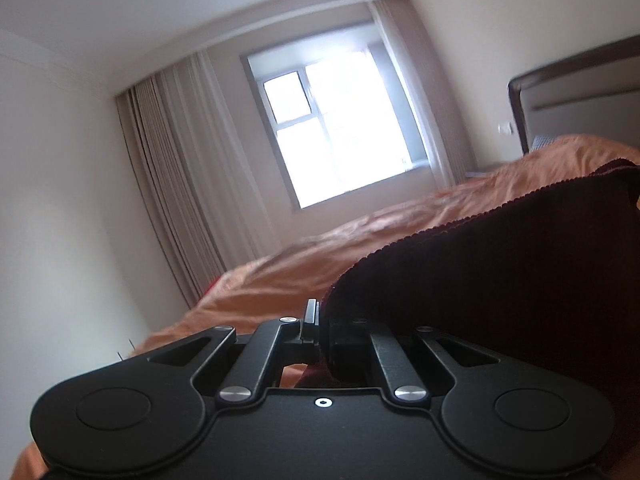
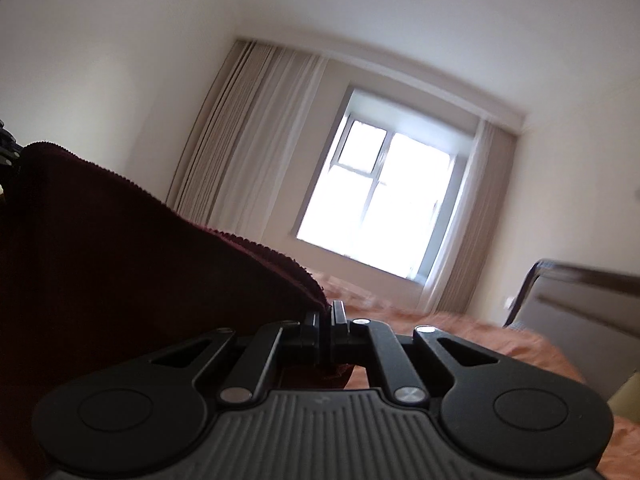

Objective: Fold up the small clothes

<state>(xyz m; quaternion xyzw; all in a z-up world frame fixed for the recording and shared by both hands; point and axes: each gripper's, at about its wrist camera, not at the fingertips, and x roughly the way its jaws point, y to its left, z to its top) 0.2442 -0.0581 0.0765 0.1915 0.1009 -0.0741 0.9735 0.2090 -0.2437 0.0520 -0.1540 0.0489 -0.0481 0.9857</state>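
A dark maroon knitted garment (image 1: 500,280) is held up above an orange bedspread (image 1: 304,264). My left gripper (image 1: 320,322) is shut on one edge of it; the cloth drapes over the right finger and fills the right side of the left wrist view. My right gripper (image 2: 329,316) is shut on the other edge of the same maroon garment (image 2: 140,272), which spreads across the left of the right wrist view. Both cameras tilt upward toward the window. The garment's lower part is hidden.
The bed's orange cover (image 2: 500,344) lies below both grippers. A dark headboard (image 2: 580,304) stands at the right. A bright window (image 1: 340,128) with beige curtains (image 1: 180,184) is on the far wall. White walls and ceiling surround.
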